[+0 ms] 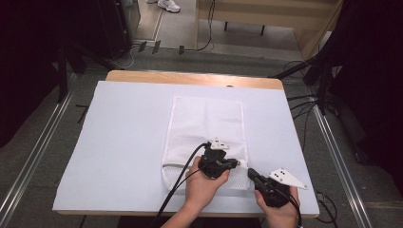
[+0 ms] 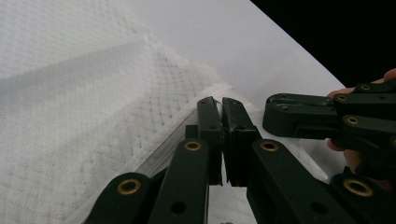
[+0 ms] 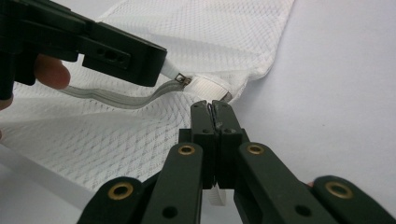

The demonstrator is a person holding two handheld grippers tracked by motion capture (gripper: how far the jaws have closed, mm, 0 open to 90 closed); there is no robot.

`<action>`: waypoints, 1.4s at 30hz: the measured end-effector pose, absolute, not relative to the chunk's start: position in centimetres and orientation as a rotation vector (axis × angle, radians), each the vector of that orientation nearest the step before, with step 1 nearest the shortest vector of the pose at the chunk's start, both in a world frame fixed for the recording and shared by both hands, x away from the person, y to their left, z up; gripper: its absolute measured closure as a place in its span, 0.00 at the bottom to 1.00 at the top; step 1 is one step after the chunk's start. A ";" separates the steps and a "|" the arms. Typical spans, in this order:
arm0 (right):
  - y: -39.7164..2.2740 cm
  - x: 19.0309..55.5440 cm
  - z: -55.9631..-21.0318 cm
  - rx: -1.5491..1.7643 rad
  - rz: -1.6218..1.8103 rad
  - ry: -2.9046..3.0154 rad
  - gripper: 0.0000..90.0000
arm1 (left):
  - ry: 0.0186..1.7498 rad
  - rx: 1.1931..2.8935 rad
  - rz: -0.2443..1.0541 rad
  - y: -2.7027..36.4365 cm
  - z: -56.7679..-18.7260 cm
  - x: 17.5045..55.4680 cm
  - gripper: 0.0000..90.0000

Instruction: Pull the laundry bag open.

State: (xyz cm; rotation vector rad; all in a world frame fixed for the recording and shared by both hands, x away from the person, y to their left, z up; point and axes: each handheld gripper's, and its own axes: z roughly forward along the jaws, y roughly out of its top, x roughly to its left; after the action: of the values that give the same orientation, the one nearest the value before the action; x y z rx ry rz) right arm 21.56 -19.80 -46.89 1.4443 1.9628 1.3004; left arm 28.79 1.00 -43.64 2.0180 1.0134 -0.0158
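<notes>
A white mesh zip bag (image 1: 206, 126) lies flat on the white table cover, its zipper edge toward me. My left gripper (image 1: 237, 164) is shut on the white pull tab (image 3: 169, 71) of the zipper slider (image 3: 182, 80), near the bag's near right corner. Behind the slider the grey zipper tape (image 3: 116, 99) gapes in a curve. My right gripper (image 3: 212, 106) sits just right of the left one, shut on a white strip (image 3: 215, 196) at the bag's corner. In the left gripper view, the left gripper (image 2: 221, 103) lies against the bag's seam, with the right gripper (image 2: 273, 114) close beside it.
The white cover (image 1: 128, 142) spreads wide to the left of the bag and narrower to its right. A wooden table edge (image 1: 190, 77) shows at the far side. Metal rails and cables run along the floor on both sides.
</notes>
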 end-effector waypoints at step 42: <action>-20.9 21.6 -46.3 1.454 1.224 1.927 1.00 | 1.303 1.822 0.119 16.7 -45.1 26.9 0.98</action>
State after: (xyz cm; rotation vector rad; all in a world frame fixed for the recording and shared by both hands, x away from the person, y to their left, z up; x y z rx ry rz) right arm 21.59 -20.92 -46.28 1.4535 1.9270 1.2243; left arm 26.95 16.69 -45.06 1.8222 1.3031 0.1195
